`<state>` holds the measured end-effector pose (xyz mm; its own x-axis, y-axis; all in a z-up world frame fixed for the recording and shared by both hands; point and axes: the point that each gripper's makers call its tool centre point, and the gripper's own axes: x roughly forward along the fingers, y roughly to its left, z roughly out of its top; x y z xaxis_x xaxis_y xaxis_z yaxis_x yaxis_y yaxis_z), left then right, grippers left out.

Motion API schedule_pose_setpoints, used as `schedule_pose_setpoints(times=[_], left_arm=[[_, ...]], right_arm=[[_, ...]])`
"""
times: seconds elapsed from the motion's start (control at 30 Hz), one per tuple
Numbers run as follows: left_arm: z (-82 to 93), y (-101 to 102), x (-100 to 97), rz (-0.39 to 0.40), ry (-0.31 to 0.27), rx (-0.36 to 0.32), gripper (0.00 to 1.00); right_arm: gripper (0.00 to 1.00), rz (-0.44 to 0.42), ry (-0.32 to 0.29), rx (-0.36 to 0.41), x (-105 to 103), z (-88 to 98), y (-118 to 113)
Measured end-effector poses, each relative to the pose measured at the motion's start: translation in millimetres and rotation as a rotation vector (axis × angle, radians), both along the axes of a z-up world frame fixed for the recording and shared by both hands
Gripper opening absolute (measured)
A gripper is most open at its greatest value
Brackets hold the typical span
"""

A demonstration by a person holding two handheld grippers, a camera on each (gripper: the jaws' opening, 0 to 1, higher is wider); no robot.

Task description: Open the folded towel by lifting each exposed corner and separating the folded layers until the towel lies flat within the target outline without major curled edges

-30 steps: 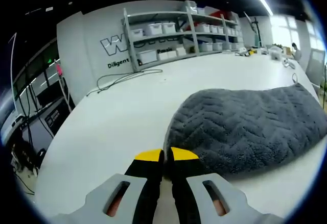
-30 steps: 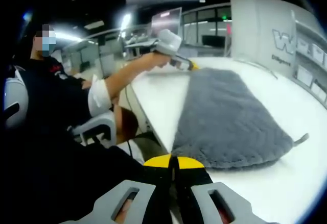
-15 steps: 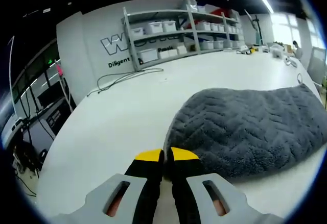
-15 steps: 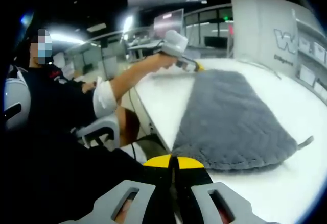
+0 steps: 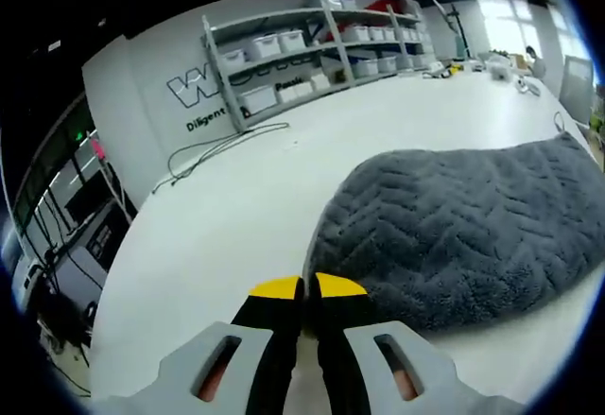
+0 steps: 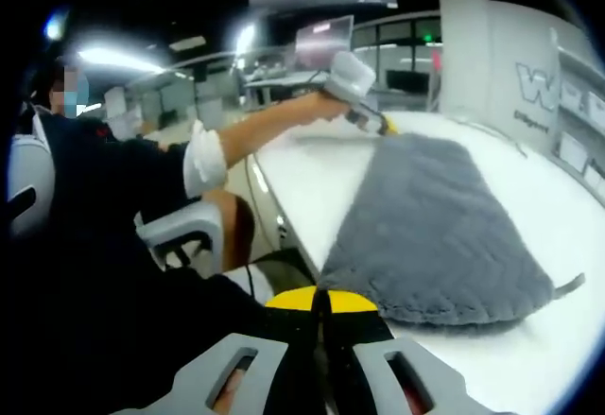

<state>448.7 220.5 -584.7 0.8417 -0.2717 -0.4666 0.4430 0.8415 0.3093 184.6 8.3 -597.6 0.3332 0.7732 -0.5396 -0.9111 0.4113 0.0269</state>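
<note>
Left gripper view: left gripper [image 5: 307,287] low over white table [image 5: 236,216], yellow-tipped jaws pressed together, nothing visibly betw them. Tips sit just at near-left corner of grey towel [image 5: 463,231]; cannot tell if any fabric is caught. Towel has herringbone pile, lies on table to right of the jaws, near edge thick and rounded, looks doubled over. Beyond: black cable [image 5: 222,141] on far part of table, metal shelving [image 5: 312,46] w/ white bins along back wall, wall lettering [image 5: 203,89] partly readable.

Right gripper view: right gripper [image 6: 321,299] at table's near edge, jaws closed together, tips right by towel's [image 6: 435,226] near corner; contact not clear. Towel runs away along the table [image 6: 567,235], small loop tab [image 6: 570,285] sticking out at its right edge. At towel's far end, person's hand [image 6: 326,105] holds left gripper [image 6: 386,127], tip at far corner. Person's sleeve [image 6: 203,157] and dark torso at left, seated in chair [image 6: 184,235].
</note>
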Motion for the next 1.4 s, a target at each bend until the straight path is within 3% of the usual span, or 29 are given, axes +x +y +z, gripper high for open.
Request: schedule_pose_setpoints(times=[0.3, 0.73, 1.1, 1.3, 1.4], left_arm=[[0.4, -2, 10.9, -0.03, 0.009, 0.056, 0.04], [2.2, -7, 30.6, -0.081, -0.021, 0.143, 0.03], [4.2, -11, 42.2, -0.086, -0.043, 0.187, 0.03], [4.7, -15, 51.9, -0.098, -0.046, 0.17, 0.03], [4.6, -17, 54.1, -0.106, -0.05, 0.201, 0.03]], right_arm=[[0.0, 0.009, -0.013, 0.016, 6, 2.5, 2], [0.0, 0.037, -0.089, 0.008, -2, 2.5, 21], [0.0, 0.05, -0.104, 0.014, -2, 2.4, 31], [0.0, 0.06, -0.12, 0.014, -2, 3.2, 41], [0.0, 0.065, -0.133, 0.007, -3, 3.0, 44]])
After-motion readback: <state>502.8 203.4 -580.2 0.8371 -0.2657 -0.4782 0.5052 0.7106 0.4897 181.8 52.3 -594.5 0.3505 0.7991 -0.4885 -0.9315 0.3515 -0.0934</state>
